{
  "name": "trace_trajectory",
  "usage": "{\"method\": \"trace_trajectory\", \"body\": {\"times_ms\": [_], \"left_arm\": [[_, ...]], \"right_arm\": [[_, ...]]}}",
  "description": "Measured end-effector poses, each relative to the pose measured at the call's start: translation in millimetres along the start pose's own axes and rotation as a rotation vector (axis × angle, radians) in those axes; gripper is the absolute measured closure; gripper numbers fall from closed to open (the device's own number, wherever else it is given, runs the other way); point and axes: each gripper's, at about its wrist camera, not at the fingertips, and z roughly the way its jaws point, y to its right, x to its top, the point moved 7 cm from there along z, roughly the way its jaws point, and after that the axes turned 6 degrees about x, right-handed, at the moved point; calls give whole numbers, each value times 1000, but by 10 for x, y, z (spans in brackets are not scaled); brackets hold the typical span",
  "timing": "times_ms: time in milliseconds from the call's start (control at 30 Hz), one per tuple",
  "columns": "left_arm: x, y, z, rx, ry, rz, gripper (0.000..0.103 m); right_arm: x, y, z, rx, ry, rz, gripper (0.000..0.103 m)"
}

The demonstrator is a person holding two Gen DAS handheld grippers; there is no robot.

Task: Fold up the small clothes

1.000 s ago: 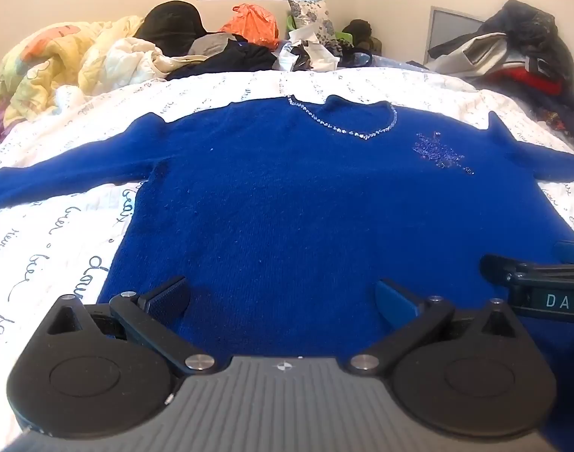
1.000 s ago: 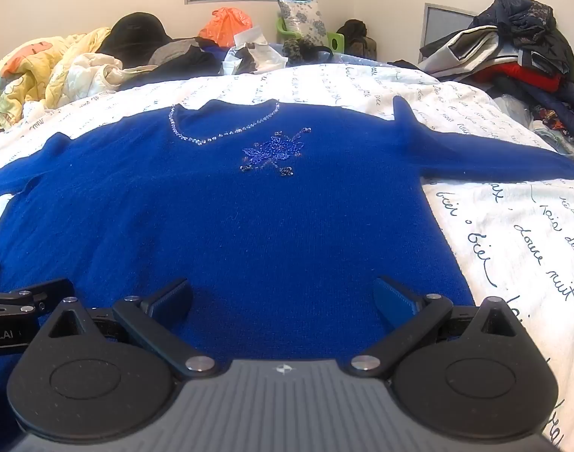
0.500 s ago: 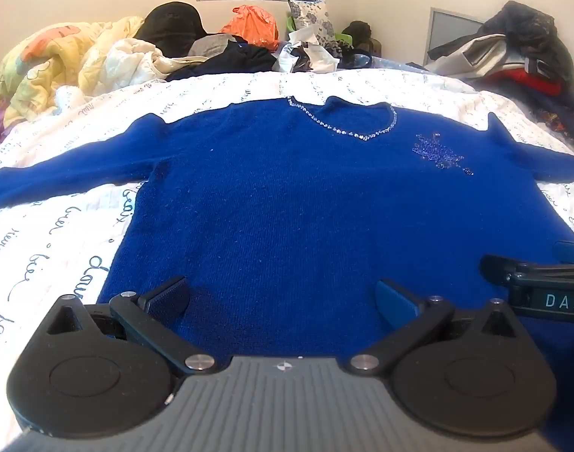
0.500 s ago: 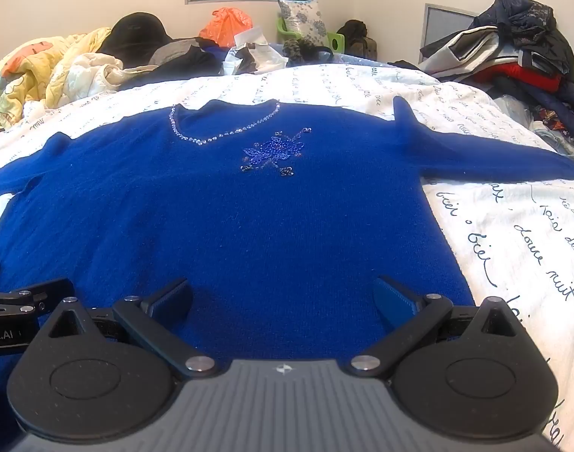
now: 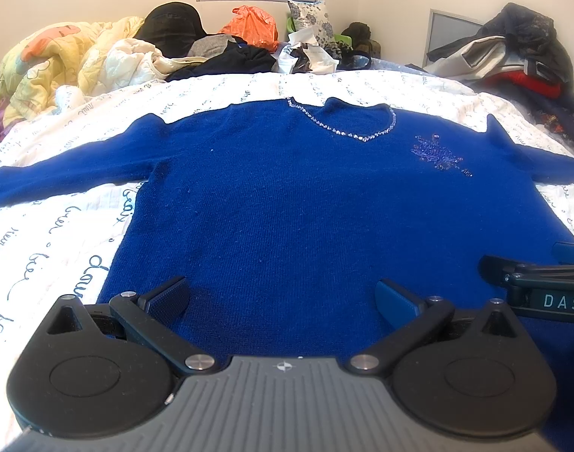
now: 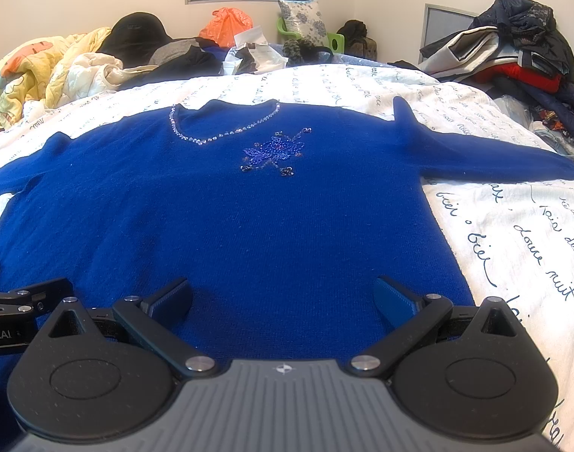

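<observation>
A blue knit sweater (image 5: 287, 203) lies flat, front up, on a white bed sheet (image 5: 42, 248), sleeves spread to both sides. It has a beaded neckline (image 5: 347, 133) and a sequin flower (image 6: 274, 150) on the chest. My left gripper (image 5: 281, 295) is open and empty above the sweater's hem, left of centre. My right gripper (image 6: 283, 295) is open and empty above the hem, right of centre. The right gripper shows at the right edge of the left wrist view (image 5: 535, 282); the left gripper shows at the left edge of the right wrist view (image 6: 19, 301).
Piled clothes, a yellow quilt (image 5: 49, 64) and an orange bag (image 5: 251, 28) crowd the far side of the bed. A heap of jackets (image 6: 513, 56) stands at the right. White sheet with script print (image 6: 520, 248) shows beside the sweater.
</observation>
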Motion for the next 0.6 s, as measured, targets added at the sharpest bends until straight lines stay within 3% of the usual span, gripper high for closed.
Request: {"method": "trace_trajectory", "body": {"times_ms": [600], "left_arm": [[1,-5,-1,-1,2,-2,0]], "right_arm": [[-17,13,31,0,0,0,0]]}}
